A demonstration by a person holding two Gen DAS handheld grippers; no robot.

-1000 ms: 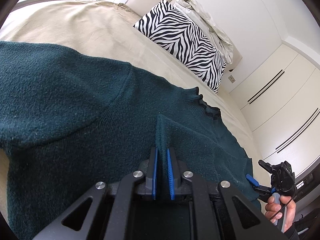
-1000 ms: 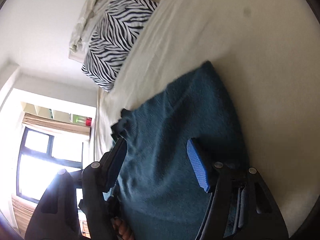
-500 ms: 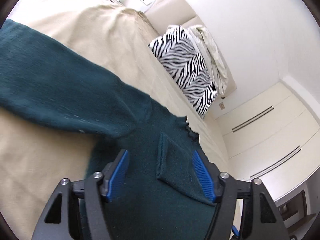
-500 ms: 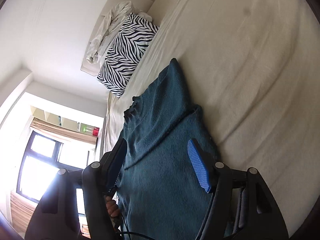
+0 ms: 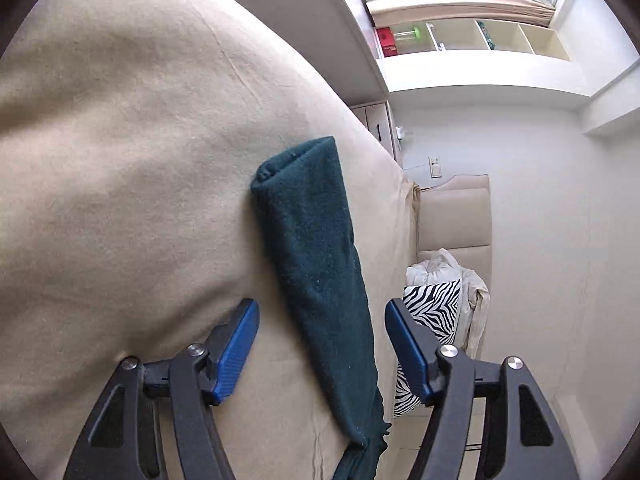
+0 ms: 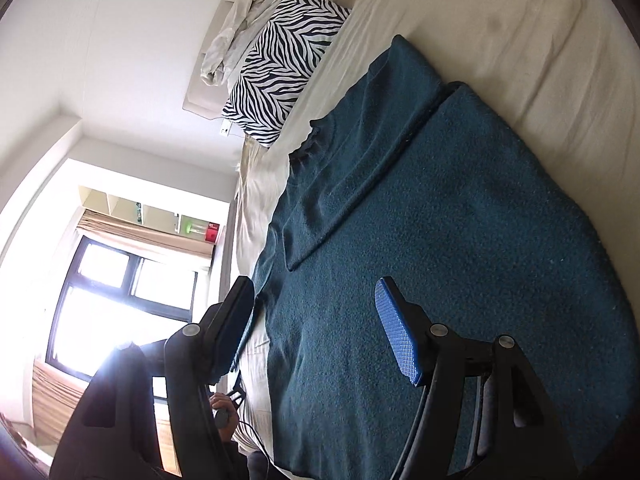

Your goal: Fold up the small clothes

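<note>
- While the dark teal knit sweater [image 6: 440, 208] lies spread on the beige bedsheet [image 5: 120, 160], I log it filling the centre and lower right of the right wrist view, neckline toward the upper left, one sleeve already folded across the body.
- Loose sleeve [image 5: 312, 248]: in the left wrist view it runs from lower centre up to the cuff at mid-frame, flat on the sheet.
- Left gripper [image 5: 320, 340]: its jaws have just been closing a little yet stand wide apart; the sleeve passes between the blue pads, pressed by neither.
- Right gripper [image 6: 316, 320]: jaws wide, nothing held, hovering over the sweater's body.
- Handling, my judgement: thick, soft, limp knit; light; it will sag and drag on the sheet; not slippery, not fragile.
- Hold, my judgement: pinch the sleeve near its cuff, both layers, and carry it over the body.
- Surroundings: zebra-print pillow [image 6: 280, 64] at the upper left of the right wrist view.
</note>
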